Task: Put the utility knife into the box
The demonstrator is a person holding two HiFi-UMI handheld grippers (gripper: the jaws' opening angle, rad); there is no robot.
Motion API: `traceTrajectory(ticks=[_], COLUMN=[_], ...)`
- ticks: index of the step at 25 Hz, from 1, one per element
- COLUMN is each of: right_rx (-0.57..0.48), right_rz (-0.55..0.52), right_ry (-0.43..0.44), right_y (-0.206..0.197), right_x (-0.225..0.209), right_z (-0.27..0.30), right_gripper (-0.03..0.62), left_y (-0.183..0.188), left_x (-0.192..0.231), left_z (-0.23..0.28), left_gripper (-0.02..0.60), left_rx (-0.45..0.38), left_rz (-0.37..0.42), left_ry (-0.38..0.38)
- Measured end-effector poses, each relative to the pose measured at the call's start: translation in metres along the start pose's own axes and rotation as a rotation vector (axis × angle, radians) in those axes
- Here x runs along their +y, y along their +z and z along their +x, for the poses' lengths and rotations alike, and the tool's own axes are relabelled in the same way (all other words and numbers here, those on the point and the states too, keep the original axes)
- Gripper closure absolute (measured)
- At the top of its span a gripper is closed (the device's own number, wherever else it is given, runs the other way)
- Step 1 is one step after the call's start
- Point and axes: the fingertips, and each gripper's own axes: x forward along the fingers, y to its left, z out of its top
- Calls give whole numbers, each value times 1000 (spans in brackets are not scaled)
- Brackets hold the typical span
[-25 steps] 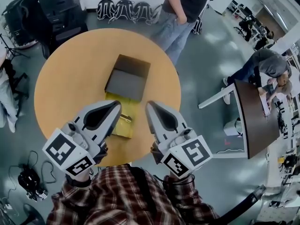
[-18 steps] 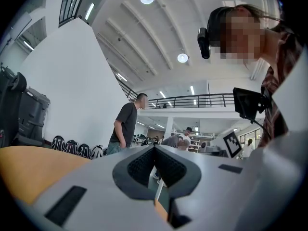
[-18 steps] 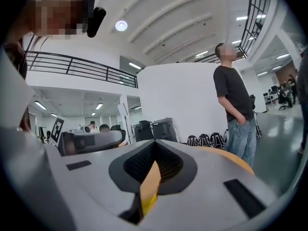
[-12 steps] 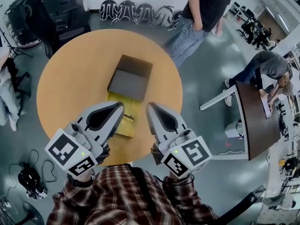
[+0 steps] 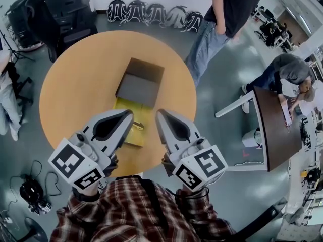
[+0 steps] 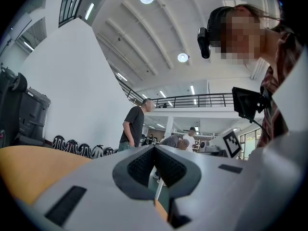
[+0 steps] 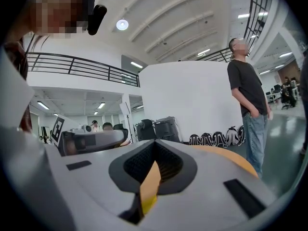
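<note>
plainly, left claw (image 6: 154, 148), right claw (image 7: 154, 143) closed, empty

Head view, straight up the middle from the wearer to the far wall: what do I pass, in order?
Plaid shirt → yellow tray → dark box → bare tabletop → backpacks along the wall.

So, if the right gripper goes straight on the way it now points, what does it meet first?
Probably the dark gray box on the round table, though the right gripper may sit high enough to pass over it.
</note>
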Motion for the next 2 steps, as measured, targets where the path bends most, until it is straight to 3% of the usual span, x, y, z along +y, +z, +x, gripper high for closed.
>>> traceTrajectory(ticks=[2], right_rx=[3], right_rz=[-1], right_ry=[2], right_y=[0], right_x=[-1], right_z=[4], right_gripper=[582], left_y=[0], left_x=[3], left_z=[2], left_gripper=[571], left_rx=[0], left_rz=[-1], left_ry=[0])
